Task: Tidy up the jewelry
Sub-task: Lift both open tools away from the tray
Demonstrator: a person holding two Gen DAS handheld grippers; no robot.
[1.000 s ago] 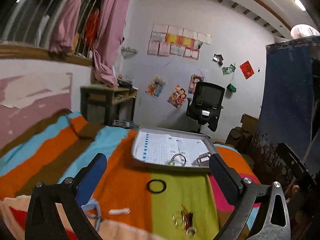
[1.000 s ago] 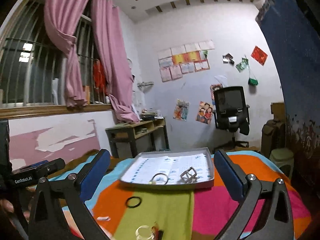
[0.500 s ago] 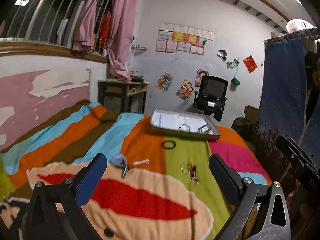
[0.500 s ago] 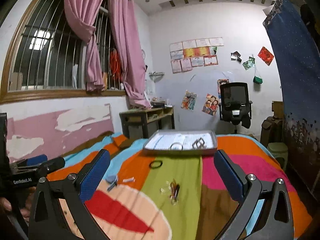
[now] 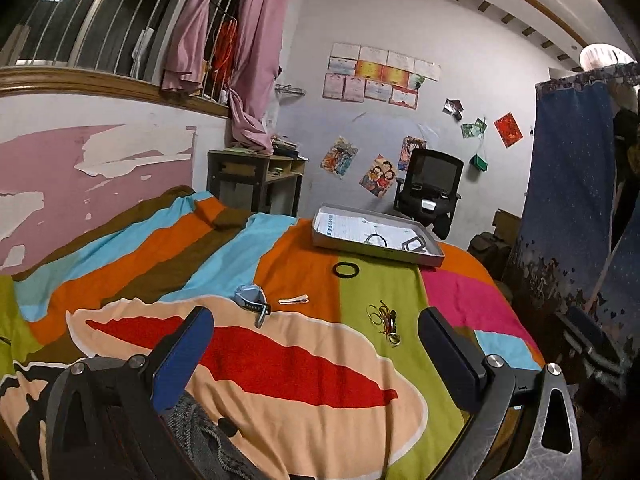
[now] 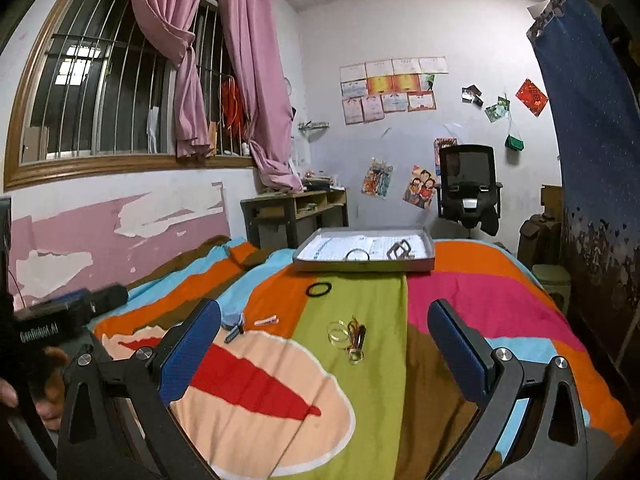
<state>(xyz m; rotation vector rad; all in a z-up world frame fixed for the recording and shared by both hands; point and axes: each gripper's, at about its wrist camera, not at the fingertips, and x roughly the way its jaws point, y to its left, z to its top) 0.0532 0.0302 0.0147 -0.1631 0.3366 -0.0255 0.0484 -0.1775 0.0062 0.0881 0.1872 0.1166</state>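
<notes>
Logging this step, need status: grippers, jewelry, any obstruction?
Left gripper open, empty. Right gripper open, empty. Tray holds two pieces; black ring, hair clip, watch, bangle cluster loose on bedspread. Nothing blocking.

Room evenly lit, medium bright, cool white cast from overhead. Source: bright lamp [image 5: 604,56] at upper right, blown out to white. Window [image 6: 100,92] dark apart from small bright panes, adds little. Bedspread [image 5: 304,360] colours saturated, shadows soft and faint. Both views sharp in the centre; strong fisheye bend at the edges, black vignette in the corners. Near tool fingers [image 6: 192,356] slightly soft. Blue curtain [image 5: 568,184] at right reads dim. No motion blur.
</notes>
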